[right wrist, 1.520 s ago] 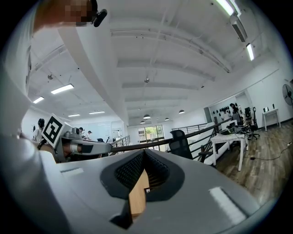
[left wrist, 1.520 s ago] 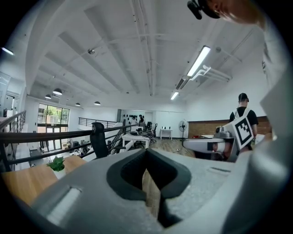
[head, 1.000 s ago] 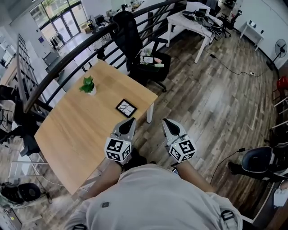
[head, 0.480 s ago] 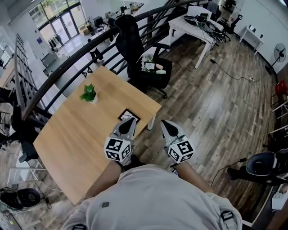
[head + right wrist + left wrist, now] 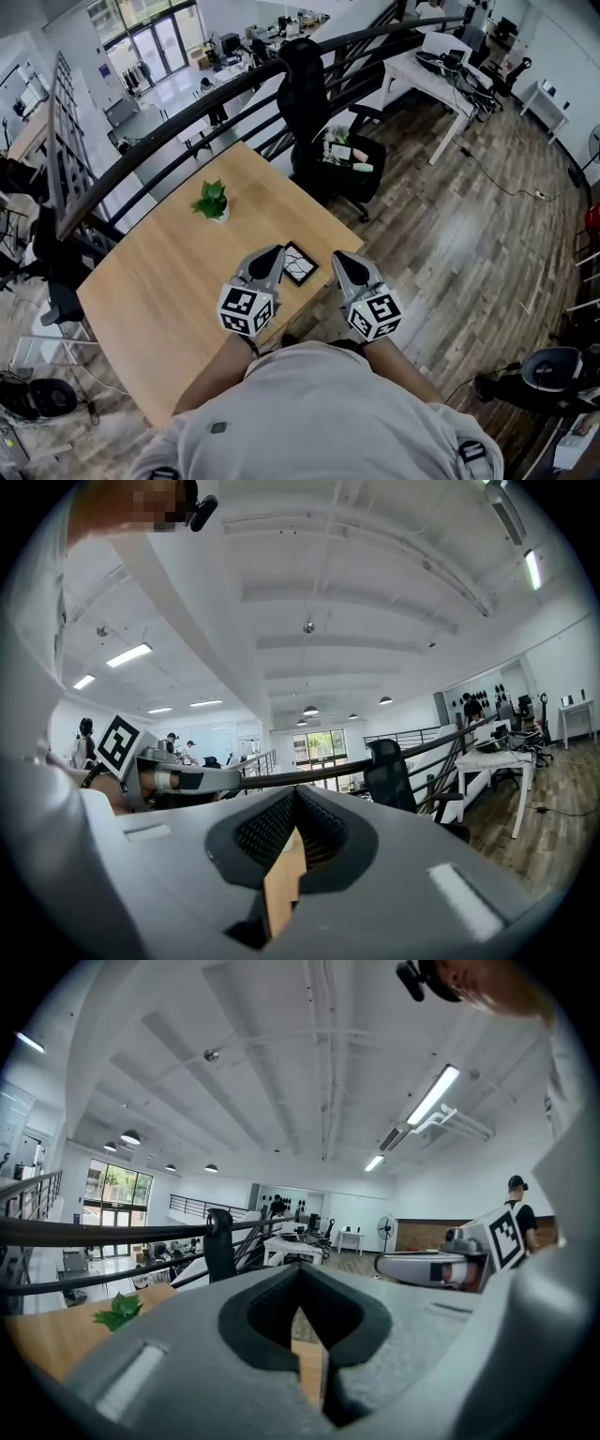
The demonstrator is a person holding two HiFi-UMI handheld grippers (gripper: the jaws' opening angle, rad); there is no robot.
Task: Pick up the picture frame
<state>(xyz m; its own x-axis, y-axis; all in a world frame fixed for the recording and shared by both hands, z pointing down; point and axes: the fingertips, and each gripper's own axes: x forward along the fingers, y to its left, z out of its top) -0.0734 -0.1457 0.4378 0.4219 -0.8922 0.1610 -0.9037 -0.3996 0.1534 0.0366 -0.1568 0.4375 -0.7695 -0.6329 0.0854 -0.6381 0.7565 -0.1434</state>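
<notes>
A small black picture frame [image 5: 299, 263] with a white cracked-pattern picture lies flat near the right edge of the wooden table [image 5: 159, 291]. My left gripper [image 5: 275, 253] is shut and empty, its tip just left of the frame. My right gripper [image 5: 337, 257] is shut and empty too, just right of the frame, over the table's edge. In the left gripper view my left gripper [image 5: 302, 1283] points level over the table, with the right gripper's body [image 5: 441, 1265] beside it. The right gripper [image 5: 295, 810] in its own view shows closed jaws with table wood seen through the slit.
A small potted plant [image 5: 213, 200] stands farther back on the table. A dark railing [image 5: 187, 103] runs behind the table. A black office chair [image 5: 328, 122] with items on its seat stands beyond the table's far corner. White desks [image 5: 445, 66] stand farther right on the wooden floor.
Both grippers have advanced toward the table. The picture frame, earlier well ahead of them, now lies between their tips. Both stayed shut.
</notes>
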